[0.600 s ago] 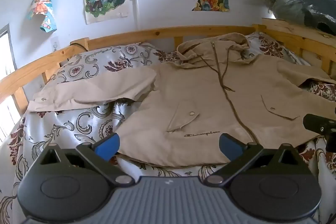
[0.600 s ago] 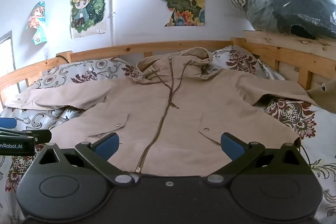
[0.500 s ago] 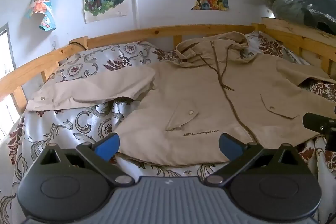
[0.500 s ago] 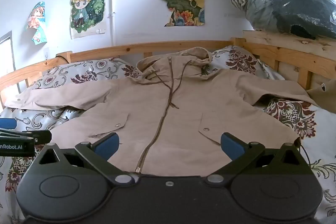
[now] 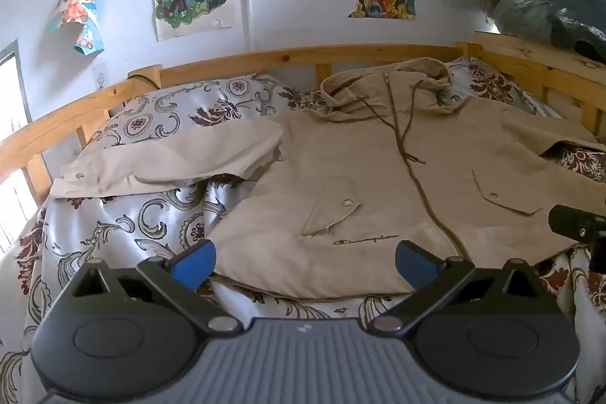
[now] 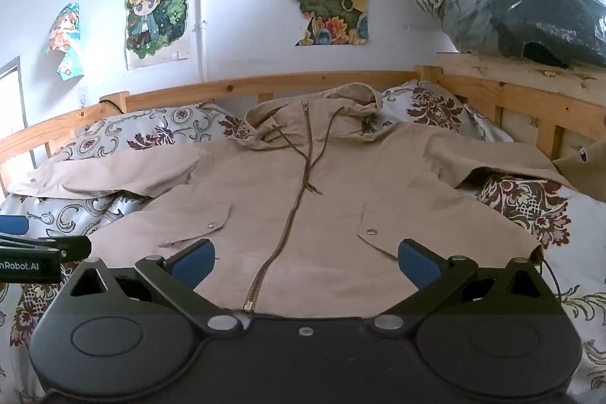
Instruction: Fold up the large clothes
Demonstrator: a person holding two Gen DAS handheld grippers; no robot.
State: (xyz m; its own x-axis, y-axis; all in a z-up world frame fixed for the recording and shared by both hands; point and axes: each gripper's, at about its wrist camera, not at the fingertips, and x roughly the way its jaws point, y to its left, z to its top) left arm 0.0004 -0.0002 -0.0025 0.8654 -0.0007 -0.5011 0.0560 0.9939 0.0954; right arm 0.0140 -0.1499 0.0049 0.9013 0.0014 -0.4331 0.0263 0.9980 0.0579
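The left claw (image 5: 303, 260) was wide open and held nothing, and the right claw (image 6: 305, 262) was open and empty too. Just past their blue tips lay the tan jacket (image 5: 378, 184) — flat on the flowery bed cover (image 5: 113, 233), zipped up, hood far away by the wooden rail (image 5: 265, 59). One sleeve (image 5: 170, 161) stretched out to the left of the left claw. The jacket looked soft and floppy, a bit thick, not slippery. I think the best places to grab were the near bottom corners — or a sleeve end.
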